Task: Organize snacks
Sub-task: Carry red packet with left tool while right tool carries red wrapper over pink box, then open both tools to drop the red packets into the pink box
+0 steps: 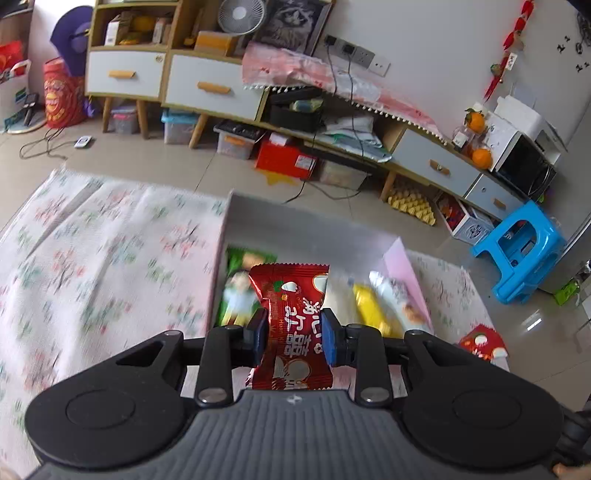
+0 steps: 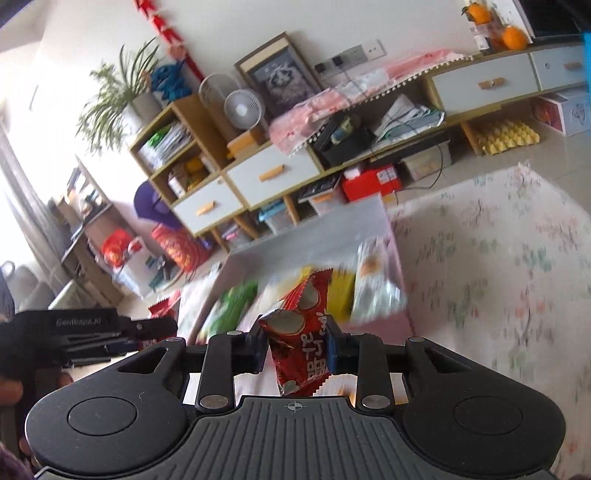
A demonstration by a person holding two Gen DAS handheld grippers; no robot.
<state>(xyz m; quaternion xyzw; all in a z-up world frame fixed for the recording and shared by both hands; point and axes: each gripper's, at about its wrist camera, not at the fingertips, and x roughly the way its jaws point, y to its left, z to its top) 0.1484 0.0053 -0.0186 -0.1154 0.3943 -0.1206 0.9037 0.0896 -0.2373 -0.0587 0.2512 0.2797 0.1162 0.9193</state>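
Now two red snack packs, one in each gripper

Left gripper (image 1: 294,334): blue pads (image 1: 330,338) pressed tight on the middle of a red snack pack (image 1: 291,317) with white writing. Pack standing up between the pads, crinkled top edge up high, bottom end down by the gripper body. Held above the near end of a pale pink box (image 1: 400,266)

Inside the box, in the left wrist view: a green pack (image 1: 236,295) on the left, a yellow pack (image 1: 369,306) and a white pack (image 1: 397,295) on the right. All a bit blurry. Box sitting on a tablecloth (image 1: 110,258) with little flowers. Another red pack (image 1: 482,341) lying on the cloth just right of the box

Right gripper (image 2: 297,349): closed on a second red pack (image 2: 301,332), squeezed so the wrapper looks twisted and bent. Pack tilted, top corner leaning right. Same pink box (image 2: 397,266) just past it, with green, yellow and white packs inside, blurry too

Left gripper also seen at the left edge of the right wrist view, black, with part of a hand (image 2: 9,391) behind it

Far behind: a wooden cabinet (image 1: 177,85) with white drawers, a small fan (image 1: 242,16), two oranges (image 1: 480,140) and a blue stool (image 1: 521,251) on the floor
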